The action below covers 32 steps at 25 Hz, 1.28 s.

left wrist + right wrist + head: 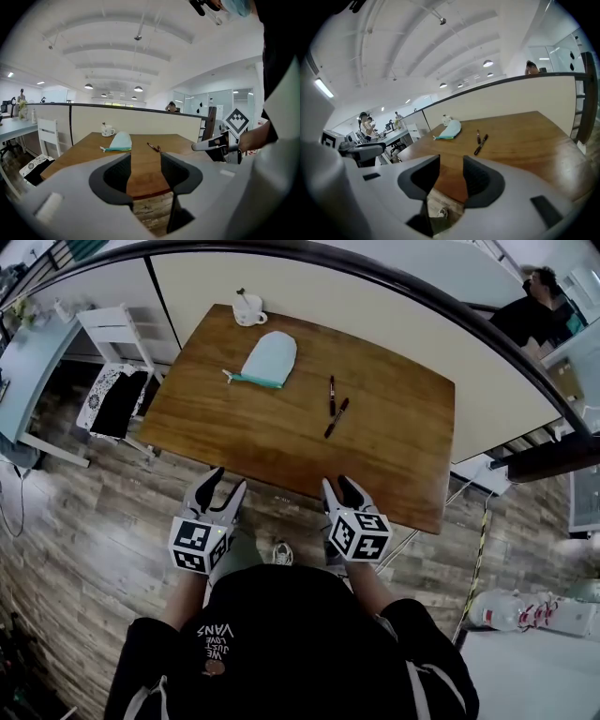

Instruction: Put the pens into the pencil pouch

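Observation:
A pale mint pencil pouch lies at the far left of the wooden table. Two dark pens lie touching near the table's middle, to the pouch's right. My left gripper hovers open at the table's near edge with nothing between its jaws. At the same edge, farther right, my right gripper is open and empty too. Both point toward the table, well short of the pens.
A white mug with a spoon stands at the table's far left corner. A white chair sits left of the table. A cream partition runs behind it. A person sits beyond it, far right.

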Tool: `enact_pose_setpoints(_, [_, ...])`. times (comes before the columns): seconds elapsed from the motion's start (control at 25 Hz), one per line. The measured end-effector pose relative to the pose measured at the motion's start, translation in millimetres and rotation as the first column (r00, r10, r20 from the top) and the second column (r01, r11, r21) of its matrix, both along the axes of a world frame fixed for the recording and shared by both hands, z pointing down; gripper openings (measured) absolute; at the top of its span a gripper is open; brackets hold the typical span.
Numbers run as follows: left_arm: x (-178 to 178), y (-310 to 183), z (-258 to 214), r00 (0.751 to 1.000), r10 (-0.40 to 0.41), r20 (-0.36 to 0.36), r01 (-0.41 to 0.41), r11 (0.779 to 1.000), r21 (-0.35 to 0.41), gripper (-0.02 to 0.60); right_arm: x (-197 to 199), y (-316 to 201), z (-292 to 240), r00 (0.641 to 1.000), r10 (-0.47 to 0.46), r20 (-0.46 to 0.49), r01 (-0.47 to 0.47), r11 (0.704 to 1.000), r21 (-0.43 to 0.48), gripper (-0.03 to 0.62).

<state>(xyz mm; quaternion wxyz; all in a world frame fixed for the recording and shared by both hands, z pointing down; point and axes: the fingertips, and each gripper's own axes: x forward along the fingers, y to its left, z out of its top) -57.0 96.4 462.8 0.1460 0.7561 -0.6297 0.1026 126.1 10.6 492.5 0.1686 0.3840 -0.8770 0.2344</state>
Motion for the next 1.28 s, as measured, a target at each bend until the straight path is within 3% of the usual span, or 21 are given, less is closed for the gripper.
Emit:
enact_pose_setpoints(0.32, [-48.8, -56.5, 12.0, 0.992, 0.128, -0.012, -0.129, 0.990, -0.050, 0.184, -35.3, -31.1, 5.9, 0.991, 0.133, -0.031, -0.134, 0.991, -0.030, 0.121])
enact_pose_setpoints(0.48, [-80.4, -88.2, 14.1, 0.978, 0.209, 0.006, -0.208, 0.976, -0.068, 0.184, -58.5, -45.2, 7.7, 0.976, 0.214, -0.041, -0.216, 0.976, -0.041, 0.121])
enact_pose_setpoints(0.64, [-106.3, -119.8, 19.7, 0.948, 0.312, 0.054, -0.308, 0.948, -0.076, 0.184, -75.9, -55.8, 11.9, 0.951, 0.304, -0.051, -0.306, 0.951, -0.045, 0.121])
enact_pose_setpoints(0.96, [-129.4, -168.7, 42.5, 0.833, 0.529, 0.160, -0.516, 0.848, -0.121, 0.184, -90.4, -61.7, 19.4, 0.876, 0.476, -0.082, -0.480, 0.876, -0.040, 0.121])
enact_pose_setpoints(1.28, [-122.7, -207.9, 81.5, 0.696, 0.660, 0.282, -0.629, 0.750, -0.204, 0.184, -87.2, -61.6, 29.9, 0.838, 0.532, -0.120, -0.540, 0.840, -0.046, 0.121])
